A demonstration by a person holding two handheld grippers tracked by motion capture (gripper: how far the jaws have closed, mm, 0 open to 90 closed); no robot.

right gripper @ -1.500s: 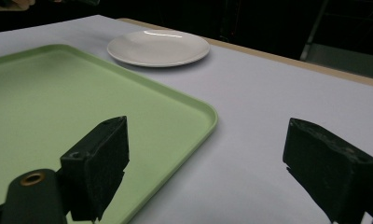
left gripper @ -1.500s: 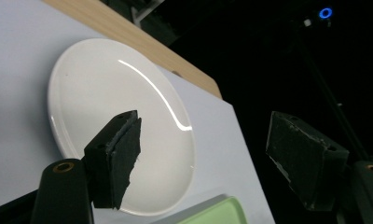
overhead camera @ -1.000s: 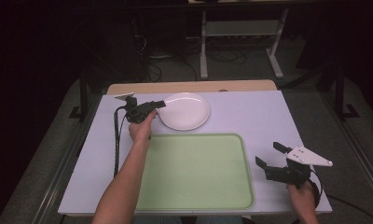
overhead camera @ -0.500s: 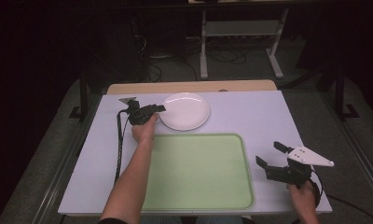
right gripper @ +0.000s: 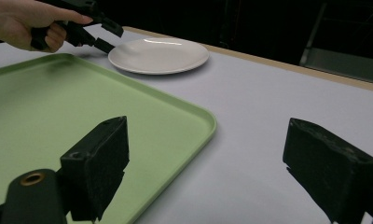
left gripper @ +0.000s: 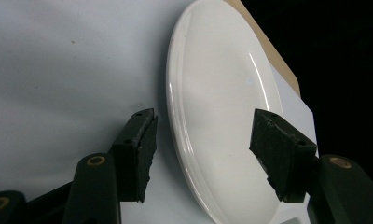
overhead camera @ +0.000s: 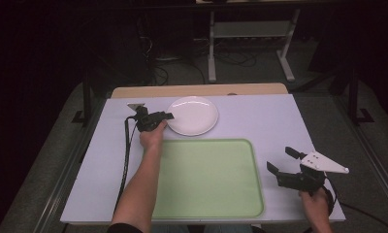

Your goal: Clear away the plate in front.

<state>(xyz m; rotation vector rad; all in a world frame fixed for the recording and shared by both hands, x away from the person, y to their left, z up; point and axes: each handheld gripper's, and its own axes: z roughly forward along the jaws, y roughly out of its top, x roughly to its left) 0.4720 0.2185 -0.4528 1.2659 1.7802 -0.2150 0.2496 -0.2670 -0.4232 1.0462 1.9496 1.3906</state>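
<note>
A white round plate (overhead camera: 193, 115) lies on the pale table near its far edge. My left gripper (overhead camera: 168, 117) is at the plate's left rim and stands open. In the left gripper view the plate (left gripper: 222, 88) runs between the jaws of my left gripper (left gripper: 204, 128): one jaw is over the table beside the rim, the other over the plate's inside. Whether either jaw touches the plate I cannot tell. My right gripper (overhead camera: 279, 159) hovers open and empty off the right edge of a green tray (overhead camera: 206, 179).
The right gripper view looks between the jaws of my right gripper (right gripper: 208, 140) across the tray's corner (right gripper: 194, 116) to the plate (right gripper: 159, 55) and the left gripper (right gripper: 103, 35). A wooden strip (overhead camera: 197, 90) borders the table's far edge. A cable (overhead camera: 126, 155) trails along the left.
My left gripper has slid a little to the right, up to the plate's rim. The plate, the tray and the right gripper have stayed where they were.
</note>
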